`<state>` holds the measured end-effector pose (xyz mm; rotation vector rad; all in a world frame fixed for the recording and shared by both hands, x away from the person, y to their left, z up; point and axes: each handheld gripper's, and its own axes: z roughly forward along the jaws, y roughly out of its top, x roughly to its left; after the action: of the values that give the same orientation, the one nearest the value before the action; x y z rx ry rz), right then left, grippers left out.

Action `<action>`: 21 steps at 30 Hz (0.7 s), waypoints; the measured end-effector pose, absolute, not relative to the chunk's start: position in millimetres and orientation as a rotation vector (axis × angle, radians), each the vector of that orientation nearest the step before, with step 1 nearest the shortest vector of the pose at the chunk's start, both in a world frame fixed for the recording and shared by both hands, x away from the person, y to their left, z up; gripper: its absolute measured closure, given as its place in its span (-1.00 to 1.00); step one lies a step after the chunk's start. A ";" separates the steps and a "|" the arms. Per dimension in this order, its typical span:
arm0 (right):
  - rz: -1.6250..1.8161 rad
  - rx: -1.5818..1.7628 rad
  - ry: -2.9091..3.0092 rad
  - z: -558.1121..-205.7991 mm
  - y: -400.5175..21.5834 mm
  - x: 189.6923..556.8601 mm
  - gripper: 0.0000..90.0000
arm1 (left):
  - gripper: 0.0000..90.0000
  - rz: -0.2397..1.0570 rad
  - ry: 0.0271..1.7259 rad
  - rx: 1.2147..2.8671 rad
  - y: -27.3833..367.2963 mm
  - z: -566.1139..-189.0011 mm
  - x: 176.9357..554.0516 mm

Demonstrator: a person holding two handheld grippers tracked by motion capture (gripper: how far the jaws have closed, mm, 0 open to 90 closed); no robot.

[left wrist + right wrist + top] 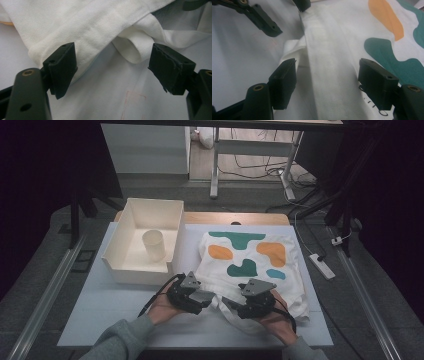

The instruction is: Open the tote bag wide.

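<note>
High view: white shirt [250, 265] with teal and orange patches lies on the white surface [115, 305], right of a cream box [142, 210] holding a paper cup [154, 245]; left gripper [192, 292] sits at the shirt's near-left edge, right gripper [245, 302] over its near hem; both hands come in from the bottom; shirt is partly bunched at the near edge.

Left gripper view: fingers [62, 67] are spread wide, nothing clamped; a folded hem and a rolled band of the shirt [100, 30] lie between and just beyond them, resting on the surface; one pad sits against the cloth edge, no squeeze visible.

Right gripper view: fingers [284, 80] also released, straddling a long fold of the shirt [329, 57]; printed patches off to the right; left gripper's tips at top left.

Judgement: the shirt looks light, soft and limp; it will sag and drag if lifted, not fragile, not slippery; best hold is likely the thicker doubled hem or fold, pinched at two well-separated spots.
</note>
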<state>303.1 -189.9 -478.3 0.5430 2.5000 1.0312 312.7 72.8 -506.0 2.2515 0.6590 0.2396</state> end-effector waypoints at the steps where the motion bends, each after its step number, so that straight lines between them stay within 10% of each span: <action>1: 1.024 0.548 2.504 -479.6 -190.0 304.3 -0.30 | -0.50 0.240 0.659 2.251 72.8 -506.0 312.7; 7: 0.940 0.550 2.519 -488.8 -191.4 310.5 -0.07 | -0.50 0.241 0.655 2.257 72.6 -506.5 312.3; 15: 0.871 0.567 2.504 -488.4 -192.6 313.6 0.79 | -0.50 0.243 0.657 2.253 74.0 -506.3 310.3; 21: 0.904 0.533 2.499 -472.7 -191.3 305.4 0.87 | -0.50 0.255 0.654 2.231 80.8 -501.8 302.2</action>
<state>305.4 -191.3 -472.7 0.5326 2.4987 0.9036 302.2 80.8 -501.8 2.2308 0.6535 0.2553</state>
